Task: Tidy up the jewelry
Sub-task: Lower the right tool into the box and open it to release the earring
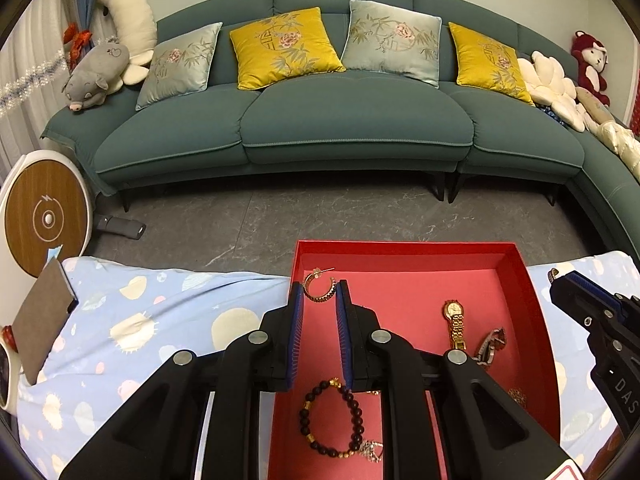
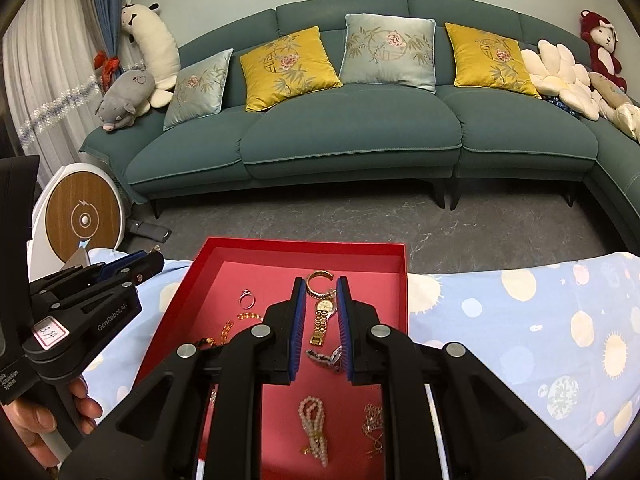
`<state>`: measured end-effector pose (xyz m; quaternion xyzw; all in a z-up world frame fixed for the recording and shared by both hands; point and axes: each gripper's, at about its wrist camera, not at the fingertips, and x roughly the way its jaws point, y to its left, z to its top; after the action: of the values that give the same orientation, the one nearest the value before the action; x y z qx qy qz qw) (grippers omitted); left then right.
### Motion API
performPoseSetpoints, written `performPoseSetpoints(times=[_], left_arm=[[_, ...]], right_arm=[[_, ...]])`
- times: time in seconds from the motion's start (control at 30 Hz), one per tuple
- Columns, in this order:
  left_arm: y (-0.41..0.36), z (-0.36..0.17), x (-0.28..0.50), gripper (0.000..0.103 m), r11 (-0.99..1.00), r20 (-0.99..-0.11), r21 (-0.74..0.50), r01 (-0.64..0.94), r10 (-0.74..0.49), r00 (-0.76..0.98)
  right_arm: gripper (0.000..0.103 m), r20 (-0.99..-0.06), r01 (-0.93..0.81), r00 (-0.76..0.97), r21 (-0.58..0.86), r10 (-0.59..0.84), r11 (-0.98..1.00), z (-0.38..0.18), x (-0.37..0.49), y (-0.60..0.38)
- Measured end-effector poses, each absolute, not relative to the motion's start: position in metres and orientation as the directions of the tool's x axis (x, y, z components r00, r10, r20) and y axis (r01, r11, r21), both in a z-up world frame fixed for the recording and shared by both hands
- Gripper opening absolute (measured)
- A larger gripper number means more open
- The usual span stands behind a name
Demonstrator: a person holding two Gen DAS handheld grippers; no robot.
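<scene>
Both grippers, left [image 1: 318, 294] and right [image 2: 319, 290], are being held half-open, empty, over the red tray [image 2: 280, 247]; gold watch [image 2: 322, 318] between right fingers risks being snagged with the hoop earring [image 2: 319, 282] touching it.

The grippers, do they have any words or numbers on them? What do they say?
"GenRobot.AI": side of the left gripper, in the right wrist view.
"DAS", cut off: side of the right gripper, in the left wrist view.
White sticker on the left gripper: handwritten, unclear.
Small print low on its handle: partly cut off, unreadable.

Counter draped in pale blue planet-print cloth [image 2: 520, 320]; on it, red tray [image 2: 280, 249] centre, brown card [image 1: 44, 316] far left.
</scene>
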<state>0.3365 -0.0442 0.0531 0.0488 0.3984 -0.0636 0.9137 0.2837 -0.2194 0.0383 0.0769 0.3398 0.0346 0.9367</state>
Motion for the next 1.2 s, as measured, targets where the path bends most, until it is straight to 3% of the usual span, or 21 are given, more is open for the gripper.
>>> performPoseSetpoints(times=[0.87,1.03,1.13,1.2], left_arm=[[-0.045,0.014,0.371,0.014,0.991,-0.77,0.055,0.124,-0.037,0.637],[-0.043,0.016,0.373,0.021,0.993,-0.772,0.058,0.105,-0.022,0.635],[-0.039,0.02,0.371,0.031,0.994,-0.768,0.052,0.093,-0.02,0.64],[-0.036,0.026,0.367,0.032,0.995,-0.758,0.045,0.083,-0.02,0.652]], right_arm=[[0.015,-0.689,0.028,0.72,0.144,0.08,0.989,-0.003,0.334,-0.22],[0.016,-0.681,0.035,0.729,0.136,0.068,0.99,-0.003,0.334,-0.219],[0.034,-0.669,0.054,0.741,0.144,0.057,0.988,0.0,0.33,-0.222],[0.034,-0.66,0.054,0.749,0.152,0.061,0.987,0.003,0.326,-0.225]])
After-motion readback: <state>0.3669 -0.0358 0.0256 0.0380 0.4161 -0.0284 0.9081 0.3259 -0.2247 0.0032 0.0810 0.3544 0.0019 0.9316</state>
